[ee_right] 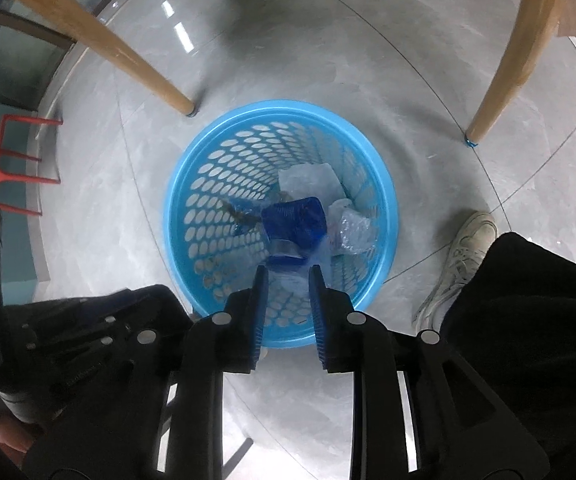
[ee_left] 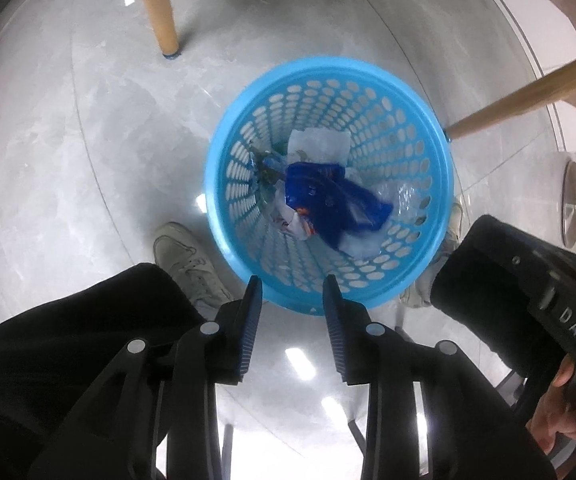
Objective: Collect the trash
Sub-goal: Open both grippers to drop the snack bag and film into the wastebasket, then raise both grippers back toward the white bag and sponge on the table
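**Trash in the basket, both grippers empty**

The left gripper (ee_left: 292, 284) hangs over the near rim of the round, perforated light-blue plastic basket (ee_left: 223, 148), jaws apart, nothing between them. Inside lie a crumpled dark-blue foil wrapper (ee_left: 328, 196), a pale sheet of plastic (ee_left: 320, 142) and a clear crinkled film (ee_left: 408, 196). The right gripper (ee_right: 288, 276) hovers above the same basket, jaws also parted and empty (the blue wrapper sits just below its tips). The grey tiled floor (ee_left: 87, 140) around the wooden chair legs (ee_left: 159, 4) shows no litter, so collecting looks nearly finished.
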A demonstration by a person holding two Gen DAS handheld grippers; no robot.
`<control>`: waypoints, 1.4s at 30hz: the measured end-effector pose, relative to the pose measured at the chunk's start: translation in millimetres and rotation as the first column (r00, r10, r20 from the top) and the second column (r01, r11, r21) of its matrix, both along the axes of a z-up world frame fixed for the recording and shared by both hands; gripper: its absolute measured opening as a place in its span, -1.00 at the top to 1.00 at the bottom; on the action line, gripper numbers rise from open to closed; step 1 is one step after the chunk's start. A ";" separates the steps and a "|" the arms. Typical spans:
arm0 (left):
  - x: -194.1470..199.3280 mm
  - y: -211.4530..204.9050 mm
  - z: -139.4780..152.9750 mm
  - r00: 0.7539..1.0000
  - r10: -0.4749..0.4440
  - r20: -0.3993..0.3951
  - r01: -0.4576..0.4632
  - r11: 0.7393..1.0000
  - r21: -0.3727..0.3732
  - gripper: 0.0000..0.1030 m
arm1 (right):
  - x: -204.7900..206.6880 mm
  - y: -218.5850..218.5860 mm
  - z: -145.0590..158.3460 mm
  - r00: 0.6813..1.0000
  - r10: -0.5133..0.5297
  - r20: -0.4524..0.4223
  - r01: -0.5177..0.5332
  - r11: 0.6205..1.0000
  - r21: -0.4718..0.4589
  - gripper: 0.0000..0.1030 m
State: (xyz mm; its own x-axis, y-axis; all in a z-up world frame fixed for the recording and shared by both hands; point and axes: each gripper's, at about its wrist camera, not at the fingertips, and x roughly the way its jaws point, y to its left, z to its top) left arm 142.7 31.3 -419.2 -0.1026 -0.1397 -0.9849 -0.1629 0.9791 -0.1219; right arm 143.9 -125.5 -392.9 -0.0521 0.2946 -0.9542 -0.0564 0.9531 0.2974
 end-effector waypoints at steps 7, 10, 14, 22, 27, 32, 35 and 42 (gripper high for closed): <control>-9.7 9.6 23.1 0.998 0.031 0.051 -0.031 1.000 -0.005 0.34 | -9.0 -1.2 24.6 0.997 0.036 0.072 -0.034 0.999 -0.022 0.58; -15.3 12.6 40.3 0.995 0.023 0.097 -0.025 0.999 0.020 0.24 | -15.0 -3.5 38.6 0.994 0.045 0.102 -0.043 0.999 -0.024 0.56; -25.0 12.5 72.1 0.983 0.013 0.181 -0.020 0.999 0.034 -0.03 | -25.0 -8.8 69.4 0.984 0.048 0.170 -0.048 0.999 -0.004 0.36; -55.4 9.5 139.0 0.935 -0.011 0.353 -0.013 0.998 0.066 -0.28 | -55.4 -27.0 126.2 0.958 0.035 0.284 -0.046 0.998 0.035 0.19; -76.1 7.1 191.7 0.874 -0.041 0.485 0.003 0.997 0.078 -0.38 | -78.3 -42.9 175.9 0.915 0.034 0.401 -0.048 0.999 0.024 -0.01; -91.4 3.7 243.9 0.795 -0.060 0.603 -0.004 0.995 0.104 -0.45 | -90.1 -58.6 220.2 0.873 0.025 0.486 -0.040 0.999 0.020 -0.07; -96.9 -1.4 269.8 0.757 -0.081 0.649 0.005 0.993 0.118 -0.50 | -92.4 -65.6 246.0 0.845 0.018 0.535 -0.034 0.999 0.020 -0.13; -98.1 -9.4 324.4 0.653 -0.117 0.748 0.000 0.988 0.154 -0.62 | -91.3 -78.8 319.0 0.740 0.004 0.673 -0.027 0.999 0.024 -0.28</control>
State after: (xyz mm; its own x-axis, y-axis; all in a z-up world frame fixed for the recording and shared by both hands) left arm 44.6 21.9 -94.8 0.6787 -0.0276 -0.7339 -0.0136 0.9986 -0.0502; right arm 52.6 -204.2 -73.8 0.5950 0.3289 -0.7334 -0.2675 0.9415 0.2052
